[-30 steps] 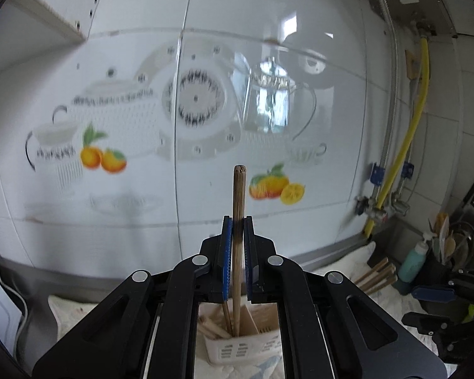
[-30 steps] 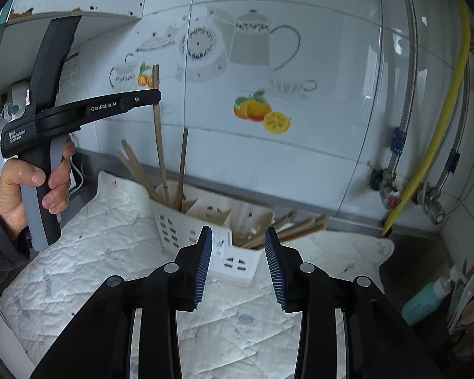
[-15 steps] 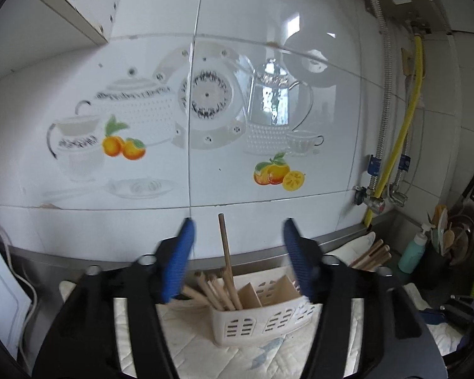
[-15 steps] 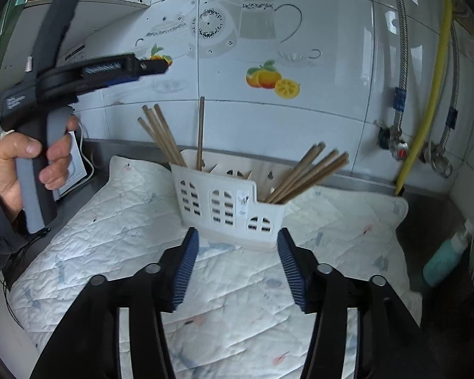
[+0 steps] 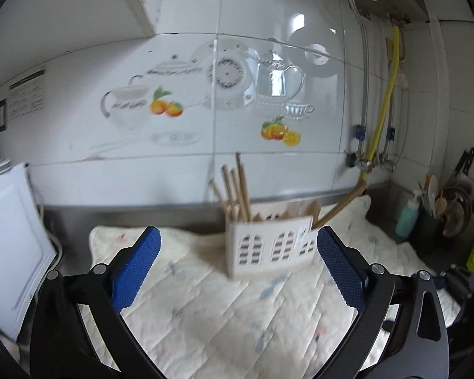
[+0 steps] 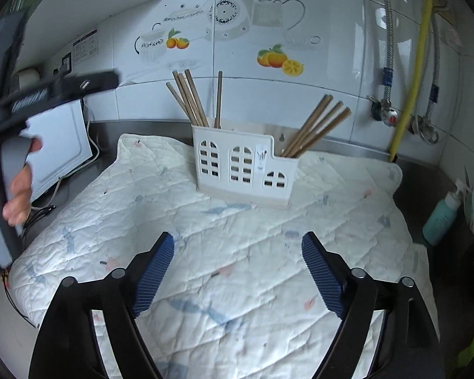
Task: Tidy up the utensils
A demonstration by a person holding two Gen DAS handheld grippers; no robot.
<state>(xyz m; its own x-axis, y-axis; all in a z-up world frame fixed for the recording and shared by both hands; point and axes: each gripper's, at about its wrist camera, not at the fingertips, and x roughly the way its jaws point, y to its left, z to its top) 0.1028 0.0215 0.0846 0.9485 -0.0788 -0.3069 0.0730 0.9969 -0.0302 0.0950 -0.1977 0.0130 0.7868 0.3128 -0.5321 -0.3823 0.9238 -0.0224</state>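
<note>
Here, white utensil caddy (image 6: 241,165) upright on quilted mat (image 6: 205,237), wooden chopsticks (image 6: 189,99) in its tall left compartment — second bundle (image 6: 316,126) leaning from the low right one, left gripper (image 5: 238,268) spread wide, empty, right gripper (image 6: 237,271) likewise wide, empty — both short of the caddy.

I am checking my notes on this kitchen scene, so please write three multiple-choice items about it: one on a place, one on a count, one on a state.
1. Where does the white utensil holder stand?
A. on the quilted mat
B. on the wall shelf
C. in a sink

2. How many chopsticks lean in the holder's low right compartment?
A. one
B. four
C. nine

3. How is the right gripper?
A. shut on a chopstick
B. shut on nothing
C. open and empty

Answers:
1. A, its base rests on the mat.
2. B, four sticks fan out to the right.
3. C, the blue pads stand wide apart with only mat between them.
</note>
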